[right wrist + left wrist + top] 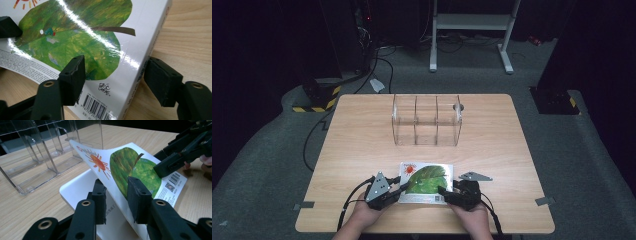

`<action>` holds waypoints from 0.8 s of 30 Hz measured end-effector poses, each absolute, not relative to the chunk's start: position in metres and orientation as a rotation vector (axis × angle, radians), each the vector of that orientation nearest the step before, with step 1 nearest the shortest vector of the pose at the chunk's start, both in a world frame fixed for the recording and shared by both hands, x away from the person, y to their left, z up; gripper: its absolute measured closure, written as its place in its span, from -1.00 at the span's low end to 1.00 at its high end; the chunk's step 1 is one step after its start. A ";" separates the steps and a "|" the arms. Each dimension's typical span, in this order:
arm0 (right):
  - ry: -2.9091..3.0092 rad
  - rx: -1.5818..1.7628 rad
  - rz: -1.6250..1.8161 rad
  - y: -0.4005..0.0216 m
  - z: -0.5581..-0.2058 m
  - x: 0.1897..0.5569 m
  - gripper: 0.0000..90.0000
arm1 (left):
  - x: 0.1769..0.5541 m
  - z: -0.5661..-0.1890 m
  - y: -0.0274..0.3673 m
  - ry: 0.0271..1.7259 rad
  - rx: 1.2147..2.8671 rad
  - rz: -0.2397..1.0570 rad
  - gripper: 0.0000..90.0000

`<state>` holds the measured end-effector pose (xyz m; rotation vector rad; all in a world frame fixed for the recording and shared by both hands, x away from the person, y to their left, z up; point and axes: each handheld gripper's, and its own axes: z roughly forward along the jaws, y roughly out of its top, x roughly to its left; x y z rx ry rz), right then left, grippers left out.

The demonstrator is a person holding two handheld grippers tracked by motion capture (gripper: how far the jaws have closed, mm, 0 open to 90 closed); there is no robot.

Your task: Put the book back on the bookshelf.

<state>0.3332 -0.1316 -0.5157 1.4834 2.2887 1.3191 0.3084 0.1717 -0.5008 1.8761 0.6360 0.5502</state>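
A picture book (427, 180) with a green leaf and a red sun on its white cover lies near the table's front edge. My left gripper (402, 187) is shut on the cover's edge and the cover (125, 162) bows up off the white page under it, between the pads (117, 195). From the right, my right gripper (443, 192) straddles the near corner by the spine (140, 65). One of its pads (73, 75) sits over the cover and the other stands beside the spine, so its jaws (115, 67) are open around the book. That gripper (172, 160) also shows in the left gripper view.
A clear plastic organiser (427, 120) with several upright compartments stands at the middle back of the wooden table (362, 150), close behind the book (37, 157). Beyond the table a white metal stand (472, 30) rests on the grey floor. Cables trail from both grippers.
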 end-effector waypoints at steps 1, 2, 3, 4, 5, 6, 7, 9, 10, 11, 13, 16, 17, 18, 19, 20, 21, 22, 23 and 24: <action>2.278 1.488 1.321 -0.132 -0.515 0.332 -0.22 | 0.308 -0.501 0.171 0.637 1.874 0.551 0.54; 2.263 1.469 1.325 -0.133 -0.514 0.332 -0.18 | 0.308 -0.501 0.171 0.639 1.873 0.551 0.55; 2.263 1.469 1.325 -0.133 -0.514 0.332 -0.18 | 0.308 -0.501 0.171 0.640 1.872 0.550 0.55; 2.256 1.460 1.325 -0.134 -0.513 0.331 -0.17 | 0.308 -0.501 0.170 0.641 1.872 0.551 0.55; 2.250 1.450 1.324 -0.134 -0.513 0.331 -0.16 | 0.308 -0.501 0.170 0.643 1.870 0.551 0.55; 2.241 1.452 1.323 -0.134 -0.512 0.330 -0.14 | 0.308 -0.501 0.170 0.647 1.869 0.554 0.55; 2.236 1.445 1.321 -0.134 -0.512 0.329 -0.14 | 0.308 -0.501 0.170 0.647 1.869 0.554 0.55; 2.229 1.433 1.317 -0.134 -0.512 0.328 -0.12 | 0.309 -0.501 0.170 0.653 1.869 0.547 0.56; 2.224 1.426 1.316 -0.134 -0.511 0.328 -0.11 | 0.309 -0.501 0.170 0.653 1.869 0.547 0.56; 2.224 1.426 1.316 -0.134 -0.511 0.328 -0.11 | 0.308 -0.501 0.170 0.656 1.869 0.549 0.56; 2.221 1.409 1.308 -0.134 -0.510 0.327 -0.09 | 0.308 -0.500 0.169 0.658 1.871 0.555 0.56; 2.192 1.385 1.301 -0.135 -0.507 0.324 -0.02 | 0.307 -0.499 0.167 0.663 1.863 0.561 0.58; 2.192 1.385 1.301 -0.135 -0.507 0.324 -0.02 | 0.307 -0.499 0.167 0.663 1.863 0.561 0.58; 2.181 1.380 1.302 -0.135 -0.506 0.323 0.00 | 0.307 -0.499 0.167 0.661 1.870 0.567 0.58; 2.165 1.363 1.301 -0.136 -0.504 0.323 0.04 | 0.307 -0.499 0.166 0.661 1.872 0.569 0.58; 2.165 1.363 1.301 -0.136 -0.504 0.323 0.04 | 0.307 -0.499 0.166 0.660 1.874 0.571 0.58; 2.142 1.366 1.301 -0.137 -0.502 0.321 0.07 | 0.307 -0.499 0.166 0.660 1.876 0.573 0.58; 2.142 1.366 1.301 -0.137 -0.502 0.321 0.07 | 0.307 -0.499 0.165 0.659 1.880 0.577 0.58; 2.134 1.350 1.302 -0.138 -0.501 0.321 0.08 | 0.306 -0.500 0.165 0.659 1.882 0.578 0.58; 2.114 1.333 1.306 -0.139 -0.499 0.319 0.10 | 0.306 -0.500 0.164 0.657 1.889 0.582 0.59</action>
